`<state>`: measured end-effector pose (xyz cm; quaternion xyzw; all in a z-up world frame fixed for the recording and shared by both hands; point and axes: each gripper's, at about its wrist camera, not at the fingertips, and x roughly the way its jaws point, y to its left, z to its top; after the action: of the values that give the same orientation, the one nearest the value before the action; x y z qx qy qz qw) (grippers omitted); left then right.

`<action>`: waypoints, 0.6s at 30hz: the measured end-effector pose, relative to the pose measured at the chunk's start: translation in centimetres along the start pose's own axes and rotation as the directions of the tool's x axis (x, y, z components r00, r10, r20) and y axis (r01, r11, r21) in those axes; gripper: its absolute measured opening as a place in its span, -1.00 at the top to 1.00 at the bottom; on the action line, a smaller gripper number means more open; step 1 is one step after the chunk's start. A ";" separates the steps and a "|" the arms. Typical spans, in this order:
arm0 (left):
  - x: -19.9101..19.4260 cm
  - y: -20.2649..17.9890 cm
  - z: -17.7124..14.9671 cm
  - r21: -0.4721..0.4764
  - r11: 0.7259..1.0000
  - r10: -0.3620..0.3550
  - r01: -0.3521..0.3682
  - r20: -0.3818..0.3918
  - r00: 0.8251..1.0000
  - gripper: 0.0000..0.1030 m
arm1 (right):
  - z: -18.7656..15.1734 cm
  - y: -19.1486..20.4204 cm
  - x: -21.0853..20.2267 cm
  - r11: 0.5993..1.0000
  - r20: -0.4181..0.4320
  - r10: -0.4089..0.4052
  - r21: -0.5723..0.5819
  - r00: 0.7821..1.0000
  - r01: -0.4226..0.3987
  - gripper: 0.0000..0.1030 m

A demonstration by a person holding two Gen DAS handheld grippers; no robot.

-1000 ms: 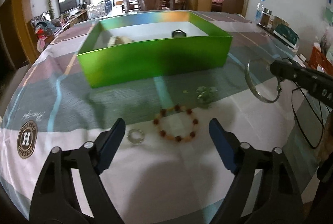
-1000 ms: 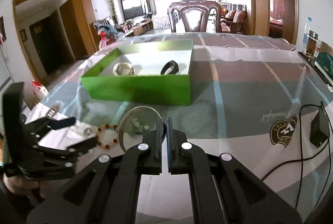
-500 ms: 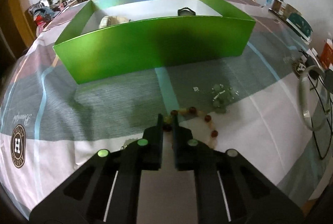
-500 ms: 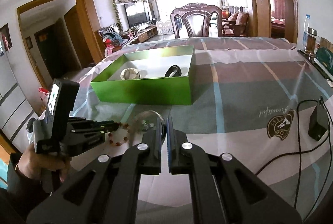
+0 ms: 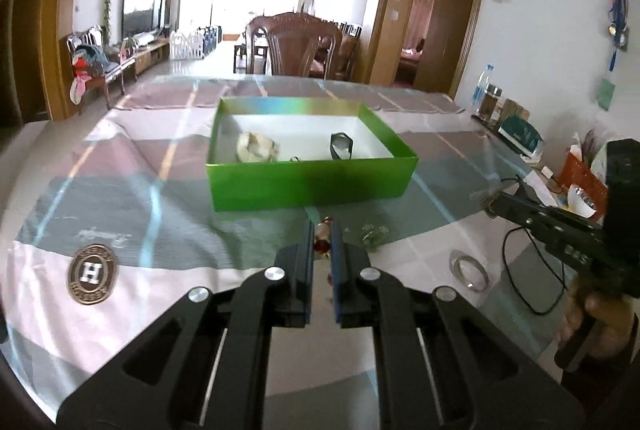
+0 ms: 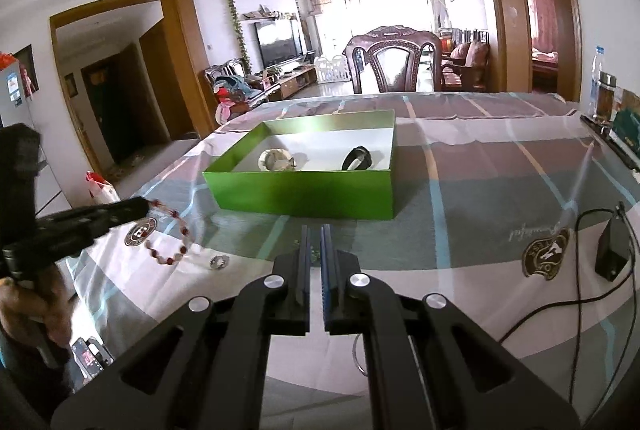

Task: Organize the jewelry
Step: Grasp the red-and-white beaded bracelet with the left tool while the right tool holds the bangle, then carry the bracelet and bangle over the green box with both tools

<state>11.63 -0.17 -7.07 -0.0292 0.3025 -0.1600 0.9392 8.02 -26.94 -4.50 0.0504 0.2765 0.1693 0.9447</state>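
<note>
Left tongs (image 5: 322, 230) around beaded bracelet (image 6: 170, 238)

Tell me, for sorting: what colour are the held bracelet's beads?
Red and pale beads, clearest in the right wrist view.

Our left gripper (image 5: 322, 230), wide open over the red bead bracelet (image 6: 170, 236) a second ago, has clamped onto it and lifted it off the tablecloth (image 5: 120, 190). Our right gripper (image 6: 316, 234) no longer holds the silver bangle (image 5: 468, 272), which lies on the cloth.
</note>
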 end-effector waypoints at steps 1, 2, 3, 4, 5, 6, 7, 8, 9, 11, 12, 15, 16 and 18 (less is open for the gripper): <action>-0.5 0.2 0.0 0.001 1.000 0.001 -0.001 0.006 1.000 0.85 | 0.1 -0.4 -0.1 1.000 -0.005 -0.011 0.003 1.000 0.011 0.90; -1.0 0.4 -0.1 -0.007 1.000 0.001 -0.001 0.012 1.000 0.85 | 0.0 -1.0 -0.1 0.999 -0.023 -0.034 0.004 0.999 0.034 0.74; -1.1 0.6 -0.3 -0.013 1.000 0.001 -0.001 0.009 1.000 0.85 | -0.2 -1.5 0.0 0.999 -0.037 -0.051 0.004 0.998 0.051 0.54; -1.1 0.8 -0.5 -0.014 1.000 0.000 0.000 0.002 1.000 0.85 | -0.4 -1.8 0.2 0.998 -0.049 -0.069 0.001 0.996 0.069 0.16; -1.1 1.1 -0.8 -0.021 1.000 0.001 -0.001 0.000 1.000 0.85 | -1.1 -2.1 0.4 0.996 -0.078 -0.091 -0.014 0.993 0.090 0.12; -1.1 1.3 -1.1 -0.029 1.000 0.003 -0.003 -0.004 1.000 0.85 | -1.6 -2.0 0.9 0.995 -0.112 -0.095 -0.029 0.989 0.092 0.12; -1.1 1.5 -1.3 -0.032 0.999 0.000 -0.001 -0.013 1.000 0.85 | -2.5 -1.8 1.6 0.995 -0.165 -0.097 -0.050 0.982 0.090 0.12; -1.1 1.7 -1.5 -0.038 0.999 -0.001 0.001 -0.015 1.000 0.85 | -3.2 -1.5 2.1 0.994 -0.194 -0.095 -0.063 0.976 0.084 0.12; -1.1 1.8 -1.6 -0.041 0.999 -0.002 0.001 -0.015 1.000 0.85 | -4.0 -1.1 2.6 0.994 -0.218 -0.091 -0.075 0.972 0.076 0.12; -1.0 1.8 -1.8 -0.037 0.999 -0.007 0.006 -0.023 1.000 0.85 | -5.1 -0.2 3.5 0.993 -0.262 -0.086 -0.102 0.961 0.062 0.14; -1.0 1.8 -2.0 -0.039 0.999 -0.008 0.007 -0.024 1.000 0.85 | -5.5 0.1 4.0 0.991 -0.276 -0.098 -0.118 0.956 0.067 0.17; -1.1 1.5 -2.1 -0.035 0.999 -0.017 0.016 -0.027 0.999 0.85 | -6.1 0.3 4.9 0.985 -0.291 -0.145 -0.137 0.946 0.109 0.40; -1.0 1.6 -2.1 -0.035 0.999 -0.018 0.017 -0.028 0.999 0.85 | -6.2 0.1 5.3 0.985 -0.307 -0.150 -0.128 0.940 0.115 0.54; -1.1 1.5 -2.2 -0.033 0.999 -0.021 0.020 -0.030 0.999 0.85 | -6.6 -0.3 6.1 0.984 -0.335 -0.162 -0.122 0.928 0.128 0.69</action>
<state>9.96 1.72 -8.46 -0.0449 0.3191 -0.1652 0.9321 9.33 -25.11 -13.20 -0.0471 0.4311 0.1184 0.8932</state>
